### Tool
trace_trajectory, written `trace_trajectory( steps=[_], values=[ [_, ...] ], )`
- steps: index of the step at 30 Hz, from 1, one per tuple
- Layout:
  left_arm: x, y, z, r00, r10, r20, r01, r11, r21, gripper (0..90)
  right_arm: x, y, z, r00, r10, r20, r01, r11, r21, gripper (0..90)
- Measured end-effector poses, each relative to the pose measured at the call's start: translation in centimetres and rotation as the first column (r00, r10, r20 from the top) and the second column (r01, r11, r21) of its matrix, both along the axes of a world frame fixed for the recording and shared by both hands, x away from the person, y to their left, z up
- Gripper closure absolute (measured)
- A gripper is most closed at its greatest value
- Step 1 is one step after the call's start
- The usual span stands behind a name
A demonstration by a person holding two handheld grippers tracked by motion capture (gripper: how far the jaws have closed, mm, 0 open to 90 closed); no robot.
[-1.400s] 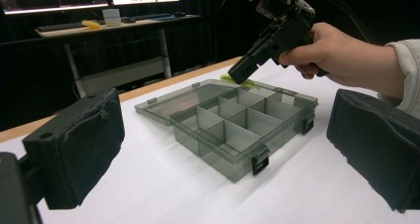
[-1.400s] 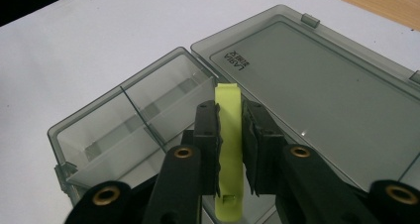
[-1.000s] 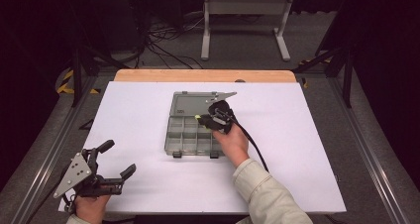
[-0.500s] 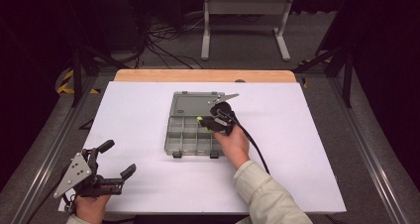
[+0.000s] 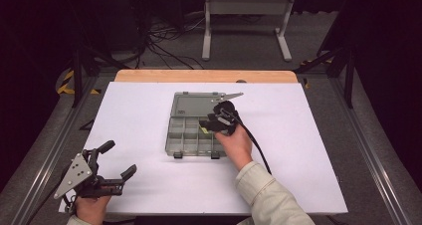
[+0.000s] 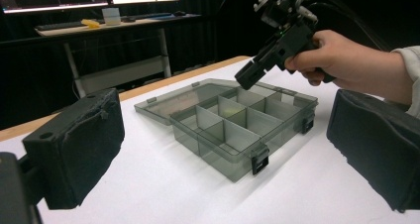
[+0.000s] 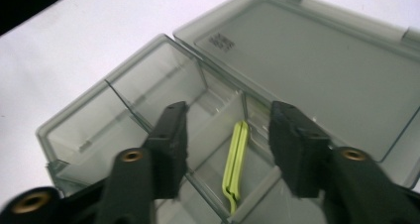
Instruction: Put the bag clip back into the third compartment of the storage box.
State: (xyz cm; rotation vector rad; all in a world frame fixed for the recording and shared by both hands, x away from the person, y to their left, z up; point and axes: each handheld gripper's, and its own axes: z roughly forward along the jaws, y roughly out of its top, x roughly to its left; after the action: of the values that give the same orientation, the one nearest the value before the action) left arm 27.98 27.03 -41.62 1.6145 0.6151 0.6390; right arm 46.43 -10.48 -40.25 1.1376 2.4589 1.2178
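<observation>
Left gripper [image 5: 115,159]: near table [image 5: 308,135] edge, jaws wide, holding nothing. Compartment box [image 5: 191,138]: mid-table, lid flat open. Right gripper [image 7: 228,135]: over the box, jaws just opened, parted; yellow-green clip [image 7: 236,159] lies free in the compartment between them.

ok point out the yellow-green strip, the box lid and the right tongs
yellow-green strip [image 7: 236,159], right gripper view, mid length
box lid [image 7: 317,65], right gripper view, inner face
right tongs [image 7: 228,140], right gripper view, gap between tips

Bare table [image 5: 318,135] around open compartment box [image 5: 191,135]
</observation>
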Motion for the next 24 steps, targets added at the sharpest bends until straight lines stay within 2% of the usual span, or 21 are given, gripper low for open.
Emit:
trace_trajectory(
  steps=[2,5,7,8,10,12,14,15,17,23,24],
  values=[
    [0.0,0.0,0.0,1.0000,0.001,-0.002,-0.001,1.0000,-0.001,2.0,-0.5,-0.1,0.9,0.9991,0.007,0.043,-0.007,1.0000,-0.002,35.8],
    [0.0,0.0,0.0,1.0000,0.001,-0.001,-0.001,1.0000,-0.001,2.0,-1.2,-0.4,2.1,0.9958,0.018,0.090,-0.018,0.9998,0.000,25.5],
    [0.0,0.0,0.0,1.0000,0.002,-0.001,-0.002,1.0000,-0.005,2.0,-1.8,-0.8,2.8,0.9934,0.021,0.113,-0.022,0.9997,0.012,19.0],
    [0.0,0.0,0.0,1.0000,0.001,-0.001,-0.001,1.0000,-0.004,2.0,-2.0,-1.1,3.2,0.9922,0.040,0.118,-0.041,0.9991,0.010,16.3],
    [0.0,0.0,0.0,1.0000,-0.001,-0.002,0.001,1.0000,-0.001,2.0,-2.8,-1.6,3.9,0.9877,0.054,0.147,-0.054,0.9985,-0.001,12.7],
    [0.0,0.1,0.0,1.0000,0.000,-0.001,0.000,1.0000,0.004,2.0,-3.5,-2.1,4.4,0.9830,0.060,0.174,-0.062,0.9980,0.008,10.4],
    [0.0,0.0,0.1,1.0000,0.004,0.000,-0.004,0.9999,-0.012,2.0,-4.2,-2.7,4.9,0.9779,0.064,0.199,-0.069,0.9974,0.020,7.5],
    [0.0,0.0,0.1,1.0000,0.004,0.000,-0.004,0.9999,-0.012,2.0,-4.2,-2.7,4.9,0.9779,0.064,0.199,-0.069,0.9974,0.020,7.5],
    [-0.1,0.0,0.1,1.0000,0.003,0.000,-0.003,1.0000,0.002,2.0,-5.1,-3.7,5.5,0.9722,0.074,0.222,-0.085,0.9955,0.041,5.3],
    [-0.1,0.0,0.0,1.0000,0.008,0.000,-0.008,0.9999,-0.013,1.9,-7.1,-5.9,6.1,0.9582,0.083,0.274,-0.101,0.9934,0.053,1.2],
    [-0.1,0.0,0.0,1.0000,0.008,0.000,-0.008,0.9999,-0.013,2.0,-7.1,-5.9,6.1,0.9582,0.083,0.274,-0.101,0.9934,0.053,1.2]
  ],
)
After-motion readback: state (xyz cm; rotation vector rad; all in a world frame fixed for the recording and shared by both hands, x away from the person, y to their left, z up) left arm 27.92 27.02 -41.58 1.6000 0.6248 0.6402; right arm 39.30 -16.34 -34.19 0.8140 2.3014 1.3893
